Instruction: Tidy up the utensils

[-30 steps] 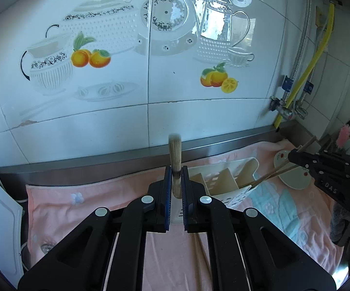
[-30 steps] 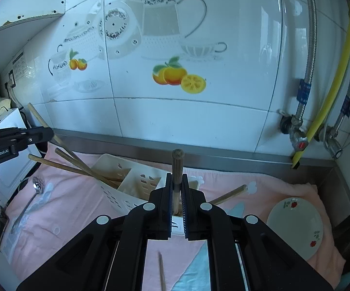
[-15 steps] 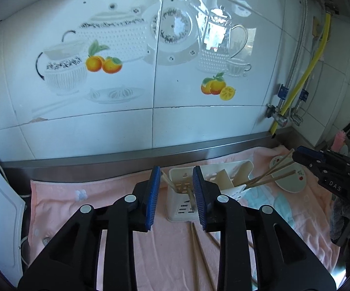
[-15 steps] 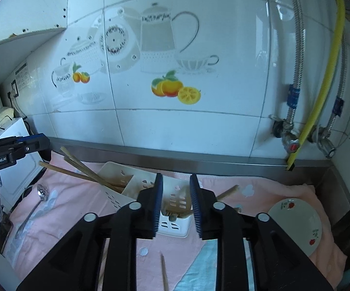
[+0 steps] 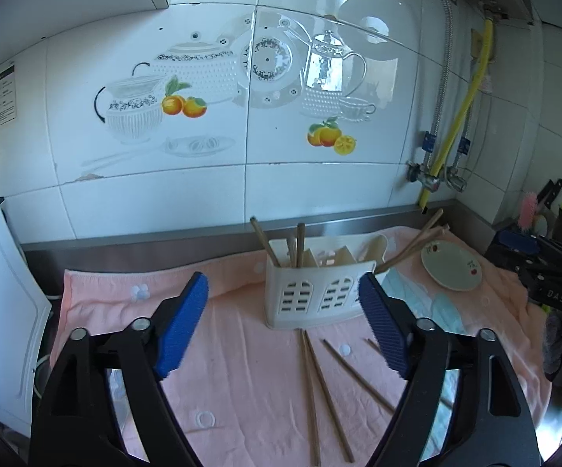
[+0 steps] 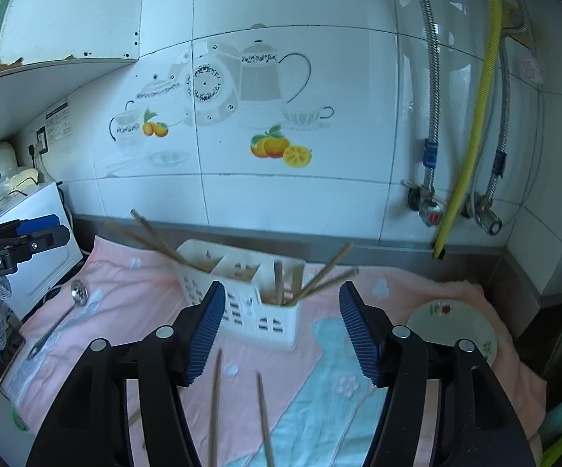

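Pink towelling [image 5: 222,350] covers the counter below a tiled wall. Nearest, loose wooden chopsticks [image 5: 322,385] lie flat, long axes running toward the white caddy [image 5: 312,292]; they look light, stiff, smooth, best pinched mid-shaft. Left gripper [image 5: 283,325] and right gripper [image 6: 281,330] have just been opening, jaws wide, empty. Beyond, caddied chopsticks [image 6: 281,284] stand tips-down, leaning.
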Demonstrator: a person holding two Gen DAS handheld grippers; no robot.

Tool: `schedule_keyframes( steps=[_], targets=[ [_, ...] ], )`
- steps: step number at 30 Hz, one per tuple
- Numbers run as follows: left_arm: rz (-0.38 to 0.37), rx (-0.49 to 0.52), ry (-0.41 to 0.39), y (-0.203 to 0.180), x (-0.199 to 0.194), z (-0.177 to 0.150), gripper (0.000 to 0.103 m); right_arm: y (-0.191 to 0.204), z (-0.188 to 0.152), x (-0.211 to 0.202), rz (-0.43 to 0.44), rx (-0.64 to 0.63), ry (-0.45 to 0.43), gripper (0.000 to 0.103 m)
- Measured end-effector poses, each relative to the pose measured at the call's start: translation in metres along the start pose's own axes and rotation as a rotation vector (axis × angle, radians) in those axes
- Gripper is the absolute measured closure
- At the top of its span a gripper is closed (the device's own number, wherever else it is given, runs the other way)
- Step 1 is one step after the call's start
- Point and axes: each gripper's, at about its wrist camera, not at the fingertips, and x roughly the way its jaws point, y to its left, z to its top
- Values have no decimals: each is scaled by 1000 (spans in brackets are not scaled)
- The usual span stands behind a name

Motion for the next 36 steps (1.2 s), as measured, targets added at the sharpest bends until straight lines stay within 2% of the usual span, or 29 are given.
schedule_keyframes(
  steps=[1, 4, 9, 15, 18, 28, 36],
  targets=[
    [5, -4, -3, 0, -2, -6, 13, 1, -4, -3, -1, -2, 0, 42],
    [14, -5, -6, -1, -6, -19, 9, 3, -18, -13, -8, -9, -5, 37],
    [32, -21, -8, 0, -11, -41, 6, 5, -42, -23, -1, -12, 7, 35],
    [27, -39, -5, -2, -13, -71, 6, 9, -77, -25, 0, -15, 33, 34],
    [50, -25, 6, -6, -11, -88, 6, 9, -97, -23, 12, 0, 58, 34],
    [29, -113, 59, 1, -7, -131, 6, 11, -166, -12, 27, 35, 139, 34],
    [41, -123, 93, 3, -6, -152, 6, 14, -204, 5, 49, 54, 222, 46]
  ],
)
